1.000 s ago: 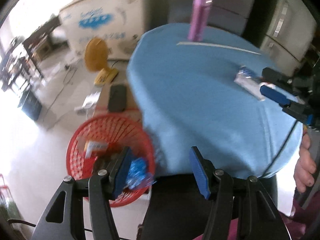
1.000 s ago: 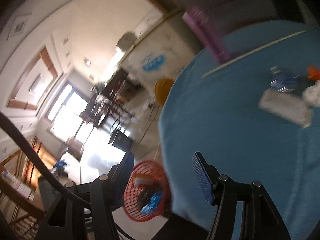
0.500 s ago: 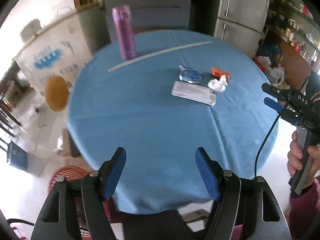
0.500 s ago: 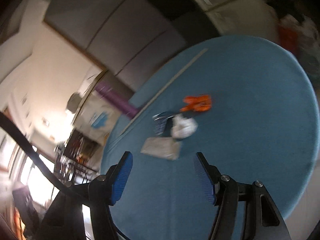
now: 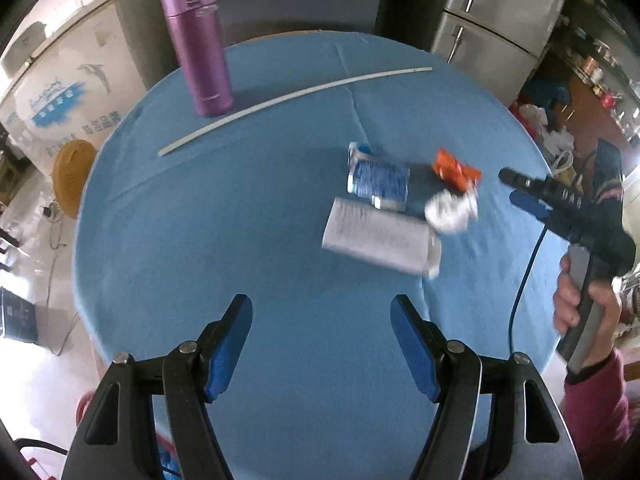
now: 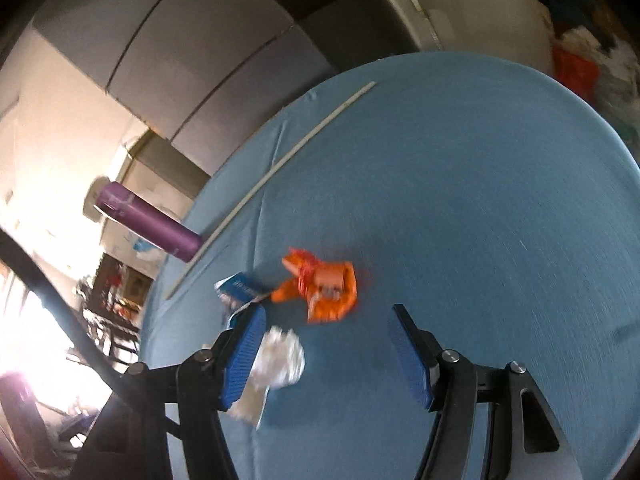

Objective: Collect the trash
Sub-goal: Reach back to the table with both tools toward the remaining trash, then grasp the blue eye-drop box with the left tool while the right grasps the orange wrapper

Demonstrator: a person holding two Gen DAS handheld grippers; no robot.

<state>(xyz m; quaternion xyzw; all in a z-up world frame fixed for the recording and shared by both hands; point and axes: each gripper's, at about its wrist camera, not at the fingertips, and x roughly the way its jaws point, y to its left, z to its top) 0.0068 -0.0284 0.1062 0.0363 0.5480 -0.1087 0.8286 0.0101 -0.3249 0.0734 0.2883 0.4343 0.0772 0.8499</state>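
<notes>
Several pieces of trash lie together on the blue round table (image 5: pixel 240 240): a white flat packet (image 5: pixel 380 240), a blue wrapper (image 5: pixel 378 178), a crumpled white paper (image 5: pixel 450 212) and an orange wrapper (image 5: pixel 454 170). My left gripper (image 5: pixel 322 346) is open and empty, above the table's near part, short of the white packet. My right gripper (image 6: pixel 326 354) is open and empty, just short of the orange wrapper (image 6: pixel 324 290), with the crumpled paper (image 6: pixel 280 354) by its left finger. It also shows in the left wrist view (image 5: pixel 528 196).
A purple flask (image 5: pixel 198 38) stands at the table's far left, with a long white strip (image 5: pixel 292 98) lying beside it. A red basket rim (image 5: pixel 82 406) shows on the floor at lower left. A refrigerator (image 5: pixel 488 28) stands behind the table.
My left gripper swung from over the red basket up to the table and closer to the trash. My right gripper moved in toward the orange wrapper and crumpled paper.
</notes>
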